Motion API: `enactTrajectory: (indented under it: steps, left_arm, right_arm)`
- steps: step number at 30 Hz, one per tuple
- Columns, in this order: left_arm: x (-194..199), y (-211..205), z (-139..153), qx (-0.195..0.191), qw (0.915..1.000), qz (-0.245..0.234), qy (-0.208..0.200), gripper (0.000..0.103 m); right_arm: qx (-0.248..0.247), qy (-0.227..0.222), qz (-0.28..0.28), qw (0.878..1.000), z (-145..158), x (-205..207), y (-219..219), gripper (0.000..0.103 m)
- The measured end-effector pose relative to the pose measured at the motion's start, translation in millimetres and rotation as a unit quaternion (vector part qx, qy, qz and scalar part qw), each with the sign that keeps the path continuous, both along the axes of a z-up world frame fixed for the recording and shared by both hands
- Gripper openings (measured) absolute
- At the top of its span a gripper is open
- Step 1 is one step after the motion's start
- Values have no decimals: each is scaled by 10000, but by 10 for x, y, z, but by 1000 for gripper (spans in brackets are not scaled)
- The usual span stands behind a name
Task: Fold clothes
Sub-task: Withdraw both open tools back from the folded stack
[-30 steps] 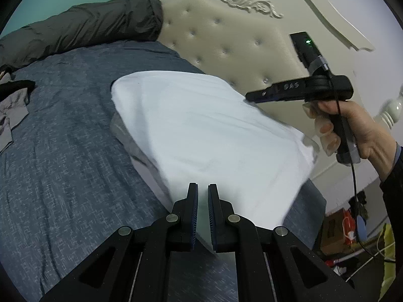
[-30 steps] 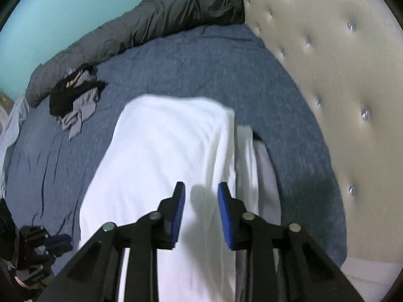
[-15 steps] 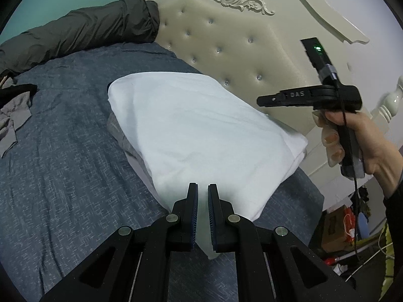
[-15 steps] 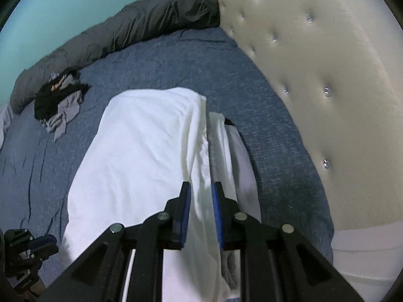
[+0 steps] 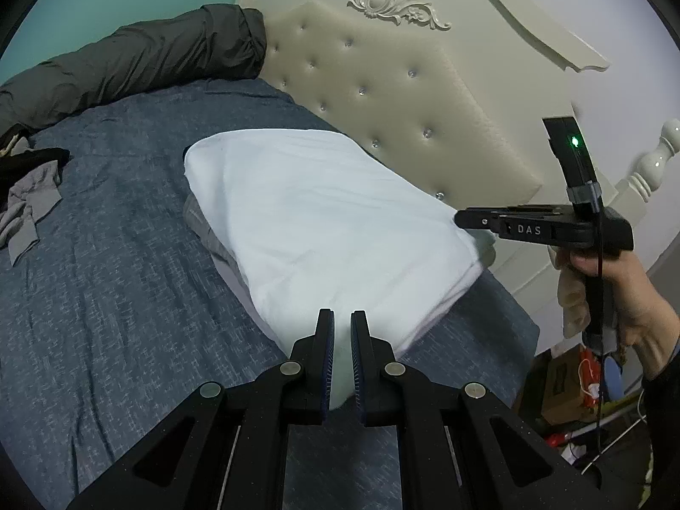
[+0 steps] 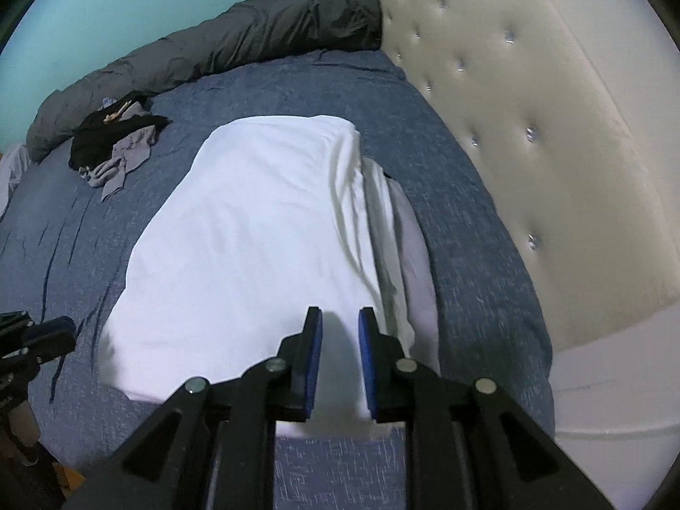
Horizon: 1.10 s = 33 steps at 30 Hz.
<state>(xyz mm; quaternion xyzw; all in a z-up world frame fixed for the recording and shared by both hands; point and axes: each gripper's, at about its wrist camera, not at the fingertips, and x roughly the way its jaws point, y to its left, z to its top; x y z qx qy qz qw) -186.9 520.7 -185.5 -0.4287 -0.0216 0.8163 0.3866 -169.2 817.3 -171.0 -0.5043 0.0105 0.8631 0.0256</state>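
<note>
A white garment [image 5: 323,221] lies folded on the blue bedspread [image 5: 106,276], over grey clothing whose edge shows at its left [image 5: 204,229]. My left gripper [image 5: 342,323] is shut on the garment's near corner. In the right wrist view the garment [image 6: 255,233] spreads ahead, with a folded edge along its right side. My right gripper [image 6: 338,318] has its jaws narrowly apart with white cloth between them at the garment's near edge. The right gripper also shows in the left wrist view [image 5: 463,217], at the garment's far right corner.
A dark grey duvet [image 6: 221,42] is rolled along the far side of the bed. A pile of black and grey clothes [image 6: 114,144] lies at the left. The cream tufted headboard [image 6: 531,127] runs along the right. Boxes and cables [image 5: 573,386] sit on the floor beside the bed.
The white garment has been laid down flatter on the bed. My right gripper closed on its edge, then its jaws parted a little. My left gripper stayed shut on the corner.
</note>
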Motion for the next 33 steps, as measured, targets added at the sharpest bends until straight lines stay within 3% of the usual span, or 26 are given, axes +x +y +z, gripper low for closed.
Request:
enactTrajectory:
  steps: [7,17,21,33]
  left_arm:
    - [107,-99,118,-34,10000,50,57,9]
    - [317,-333,369,-24,9996,125,248,9]
    - [425,-426,488,1,9993,118,342,25]
    - [757,-729,892,123,9975,113,685,26]
  right_arm:
    - [-232,461,-378,9979,164,340,71,17]
    - [-461,1121,-700,9902,409,839,-174,17]
    - [-453,1260,-729,9883,498,1012,-316,17]
    - [-304,1816,-800,9796,914,1581,-792,17]
